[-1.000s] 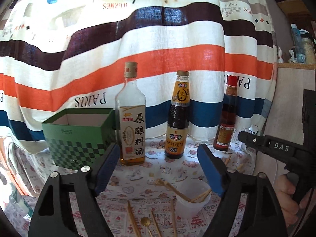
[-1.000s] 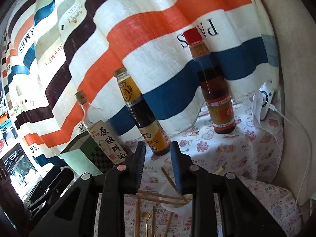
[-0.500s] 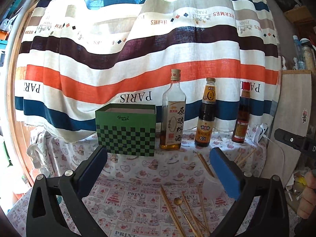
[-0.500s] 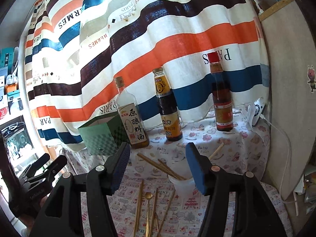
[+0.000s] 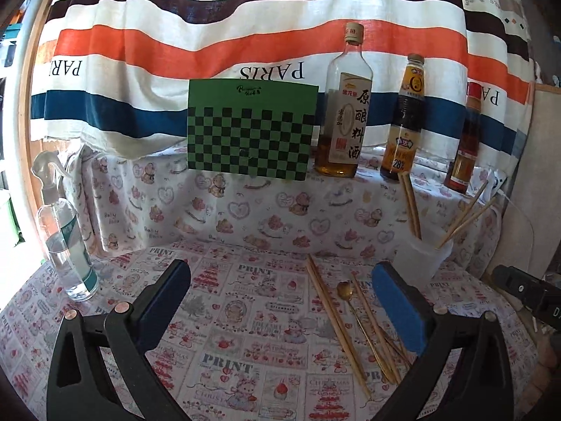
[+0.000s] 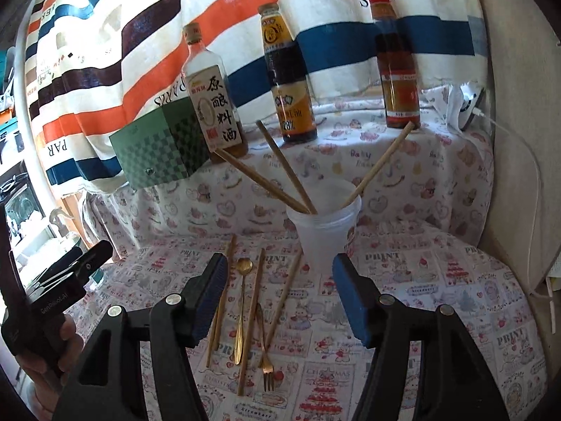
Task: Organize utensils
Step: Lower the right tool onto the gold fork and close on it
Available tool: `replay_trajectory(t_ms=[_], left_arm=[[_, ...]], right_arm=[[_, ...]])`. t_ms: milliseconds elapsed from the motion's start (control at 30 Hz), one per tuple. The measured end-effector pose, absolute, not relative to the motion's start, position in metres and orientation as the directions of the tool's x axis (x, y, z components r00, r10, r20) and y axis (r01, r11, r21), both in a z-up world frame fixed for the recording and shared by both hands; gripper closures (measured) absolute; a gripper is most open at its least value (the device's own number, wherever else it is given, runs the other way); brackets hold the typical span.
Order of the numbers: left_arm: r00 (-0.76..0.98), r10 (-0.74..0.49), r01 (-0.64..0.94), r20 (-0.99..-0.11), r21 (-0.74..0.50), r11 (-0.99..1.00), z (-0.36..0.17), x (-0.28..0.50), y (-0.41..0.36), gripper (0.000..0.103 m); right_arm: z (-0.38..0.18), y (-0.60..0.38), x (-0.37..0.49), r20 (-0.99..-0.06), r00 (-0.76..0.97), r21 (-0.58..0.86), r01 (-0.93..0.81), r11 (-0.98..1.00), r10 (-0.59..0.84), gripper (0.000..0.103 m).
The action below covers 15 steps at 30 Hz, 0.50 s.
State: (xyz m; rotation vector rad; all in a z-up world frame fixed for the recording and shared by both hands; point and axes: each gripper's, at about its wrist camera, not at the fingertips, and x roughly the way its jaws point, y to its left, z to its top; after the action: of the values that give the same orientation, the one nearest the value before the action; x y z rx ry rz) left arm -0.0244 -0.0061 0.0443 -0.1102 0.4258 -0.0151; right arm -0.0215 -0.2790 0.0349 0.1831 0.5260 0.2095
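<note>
Left wrist view: the left gripper (image 5: 280, 294) hangs over the desk (image 5: 217, 315) with its jaws spread wide and nothing between them, only the printed cloth. To the right of the gap several loose chopsticks (image 5: 336, 326) lie on the cloth, with a gold spoon (image 5: 345, 289) among them. Beyond them stands a translucent cup (image 5: 420, 256) with more chopsticks leaning out of it. At the back, on a raised ledge, sit a green checkered box (image 5: 250, 133) and three sauce bottles (image 5: 345, 112). A clear spray bottle (image 5: 65, 235) stands at the left edge of the desk

Right wrist view: the right gripper (image 6: 280, 291) has its jaws opening, about half spread, and grips nothing; the pads press on no utensil. Between and below the jaws lie loose chopsticks (image 6: 250, 315), the gold spoon (image 6: 242, 301) and a gold fork (image 6: 266, 365), all flat on the desk (image 6: 438, 298). The cup (image 6: 324, 231) stands just beyond the jaws, with three chopsticks standing in it. A hand (image 6: 52, 358) holding the other gripper shows at the lower left
</note>
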Motion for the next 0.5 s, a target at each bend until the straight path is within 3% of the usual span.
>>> replay_trajectory(t_ms=[267,433,500], left_arm=[[0.886,0.004,-0.035,-0.465,-0.058,0.998,0.030,-0.010,-0.011,0.000],[0.851,-0.020,-0.042,-0.525,-0.106,0.993,0.022,0.000,-0.002,0.000],[0.835,-0.039,-0.043,-0.549,-0.137,0.990,0.019,0.004,0.002,0.000]], right_arm=[[0.006,-0.273,0.006,-0.632,0.744,0.192,-0.120,0.974,0.216,0.039],[-0.015,-0.251,0.012,-0.724,0.657,0.126,-0.176,0.976,0.212,0.039],[-0.021,-0.242,0.011,-0.738,0.636,0.117,-0.207,0.971,0.224,0.044]])
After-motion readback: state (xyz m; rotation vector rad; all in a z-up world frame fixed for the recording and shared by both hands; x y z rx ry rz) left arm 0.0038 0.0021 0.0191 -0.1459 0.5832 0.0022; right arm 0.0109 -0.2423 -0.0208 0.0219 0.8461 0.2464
